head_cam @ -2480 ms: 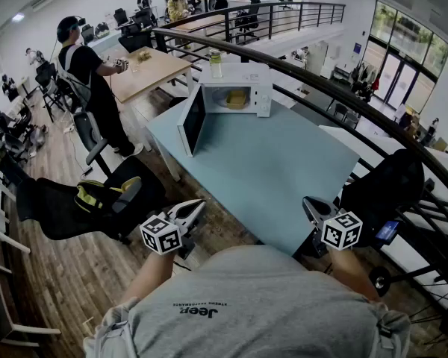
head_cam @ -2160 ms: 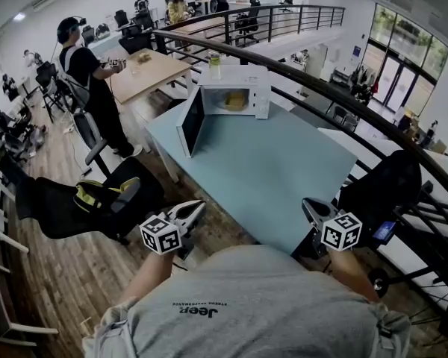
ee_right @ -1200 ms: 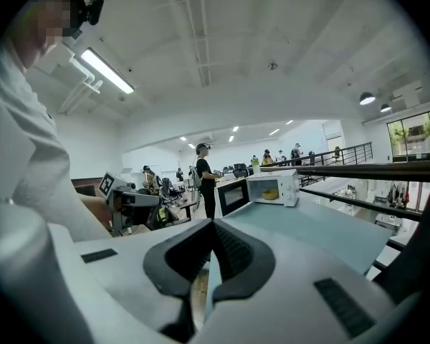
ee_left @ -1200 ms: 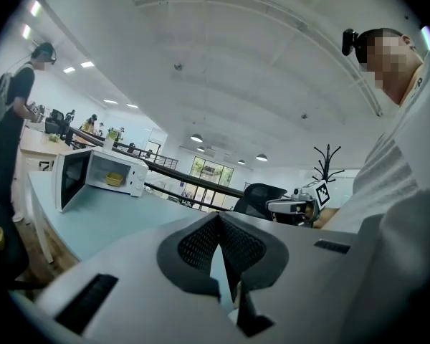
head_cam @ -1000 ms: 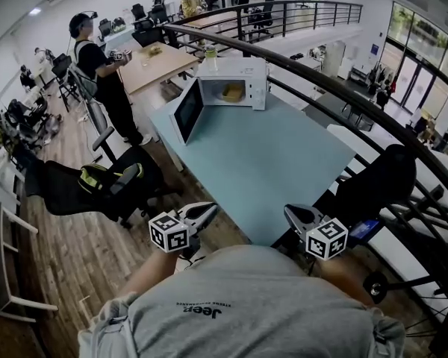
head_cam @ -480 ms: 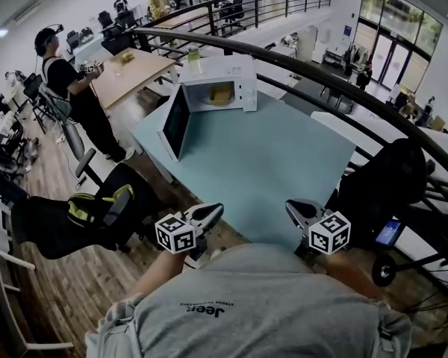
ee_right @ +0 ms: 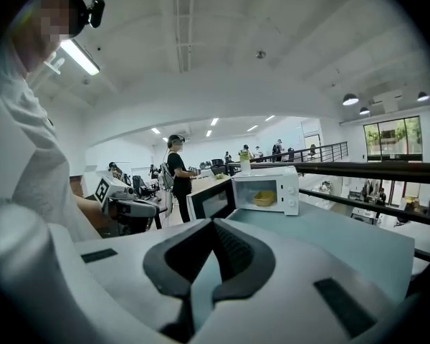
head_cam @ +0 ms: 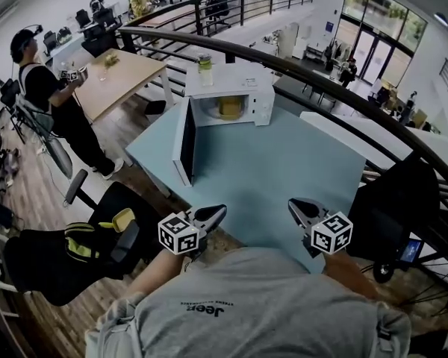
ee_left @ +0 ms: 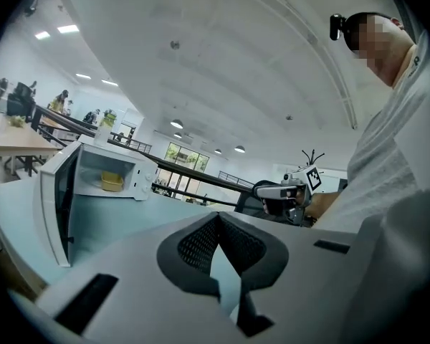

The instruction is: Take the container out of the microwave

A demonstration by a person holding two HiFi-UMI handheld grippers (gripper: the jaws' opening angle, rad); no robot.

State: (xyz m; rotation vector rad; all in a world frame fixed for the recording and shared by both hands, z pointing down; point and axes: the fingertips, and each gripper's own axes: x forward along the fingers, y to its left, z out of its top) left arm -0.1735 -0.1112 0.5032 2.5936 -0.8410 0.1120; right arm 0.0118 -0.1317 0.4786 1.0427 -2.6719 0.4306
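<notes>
A white microwave [head_cam: 235, 95] stands at the far end of the light blue table [head_cam: 284, 170], its door [head_cam: 185, 142] swung wide open to the left. A yellow container [head_cam: 229, 108] sits inside it, also seen in the left gripper view [ee_left: 112, 182] and the right gripper view [ee_right: 264, 198]. My left gripper [head_cam: 211, 215] and right gripper [head_cam: 297, 207] hover side by side over the table's near edge, far from the microwave. Both are shut with nothing in them: the left gripper's [ee_left: 216, 217] pads meet at the tips, and so do the right gripper's [ee_right: 213, 223].
A bottle [head_cam: 204, 64] stands on top of the microwave. A black railing [head_cam: 336, 77] runs behind the table. Black office chairs stand at the left [head_cam: 75, 252] and the right [head_cam: 396, 200]. A person in black [head_cam: 48, 88] stands by a wooden table [head_cam: 123, 73] at the far left.
Both grippers have come forward to the table's near edge, still shut. The microwave now looks closer and sits more centred in the head view.
</notes>
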